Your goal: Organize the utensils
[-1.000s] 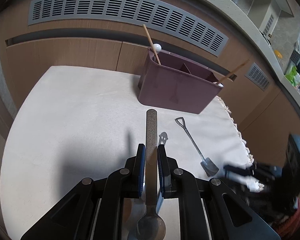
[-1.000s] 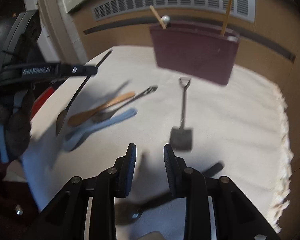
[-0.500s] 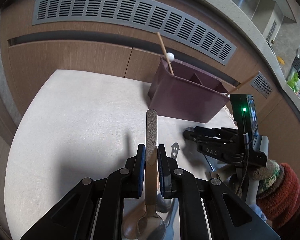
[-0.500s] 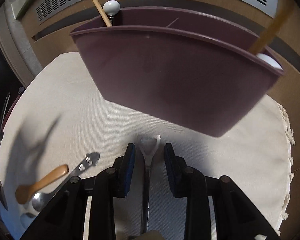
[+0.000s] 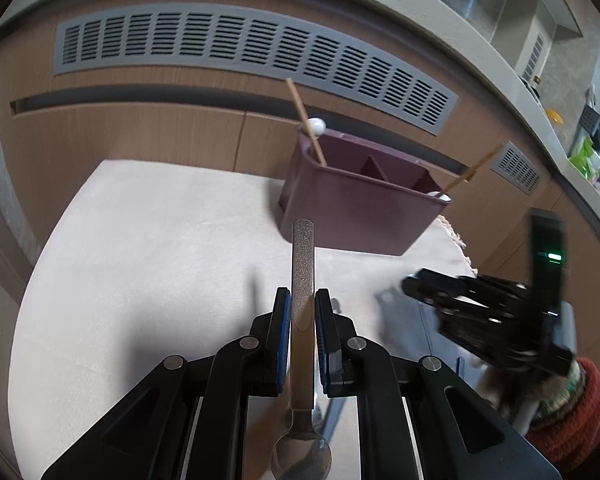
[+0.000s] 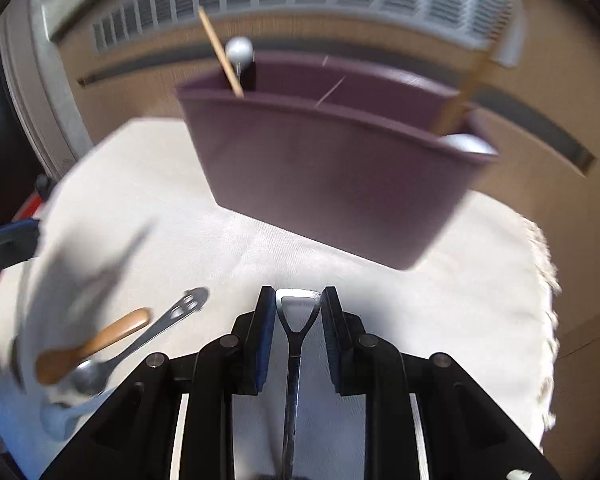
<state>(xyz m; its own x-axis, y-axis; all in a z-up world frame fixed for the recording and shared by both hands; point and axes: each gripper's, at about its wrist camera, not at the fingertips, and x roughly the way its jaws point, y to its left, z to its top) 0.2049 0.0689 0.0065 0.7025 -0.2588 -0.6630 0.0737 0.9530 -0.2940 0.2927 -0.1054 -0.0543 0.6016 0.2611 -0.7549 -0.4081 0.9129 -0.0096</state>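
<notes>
Maroon caddy (image 5: 360, 216) sits at the far side of the cloth-covered tabletop (image 5: 140, 240), w/ thin wooden sticks and white-knobbed pieces already poking out of its end compartments. Your left tool (image 5: 302, 322) is clenched on a steel spoon (image 5: 302, 264), handle pointing fwd toward the caddy, bowl tucked back near the camera; same grip as a sec ago, so nothing new there. What changed is on the right: a sec ago your right tool (image 6: 298, 322) was spread and well back from the little shovel-shaped spoon (image 6: 296, 320) lying on the cloth, half a sec ago it straddled the handle, and now both pads sit against the D-shaped handle end, so it looks grasped. Frame is motion-blurred, and the caddy reads a bit farther off than half a sec ago, so you're prob. lifting or pulling back. Can't tell if the shovel has fully left the cloth. That means both hands are loaded and next is dropping each into a compartment. Wooden spoon (image 6: 92, 344), cut-out steel spoon (image 6: 140, 340) and a pale blue piece (image 6: 60, 420) lie at the left on the cloth, so the job's maybe half done.
</notes>
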